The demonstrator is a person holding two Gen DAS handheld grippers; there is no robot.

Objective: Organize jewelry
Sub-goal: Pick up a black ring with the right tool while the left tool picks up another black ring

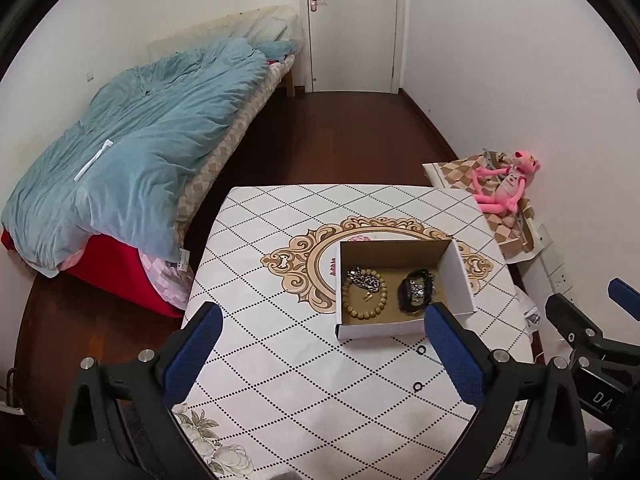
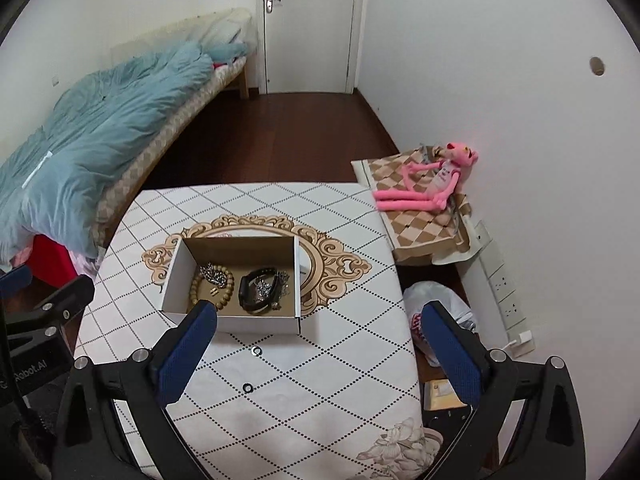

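Note:
An open white cardboard box (image 1: 460,276) (image 2: 176,276) sits on the patterned table (image 1: 280,360) (image 2: 320,380). Inside lie a wooden bead bracelet (image 1: 362,312) (image 2: 195,286), a silver chain (image 1: 366,279) (image 2: 216,274) and a black band with silver pieces (image 1: 416,292) (image 2: 260,290). Two small black rings lie on the table in front of the box (image 1: 421,350) (image 1: 417,387) (image 2: 256,351) (image 2: 247,387). My left gripper (image 1: 324,328) is open and empty, held above the table before the box. My right gripper (image 2: 320,328) is open and empty, to the right of the box.
A bed with a blue duvet (image 1: 140,152) stands left. A pink plush toy (image 1: 506,184) (image 2: 432,184) sits on a checkered cloth at the right. A plastic bag (image 2: 440,300) and a power strip (image 2: 504,292) lie beside the table's right edge. A door (image 1: 352,24) is at the back.

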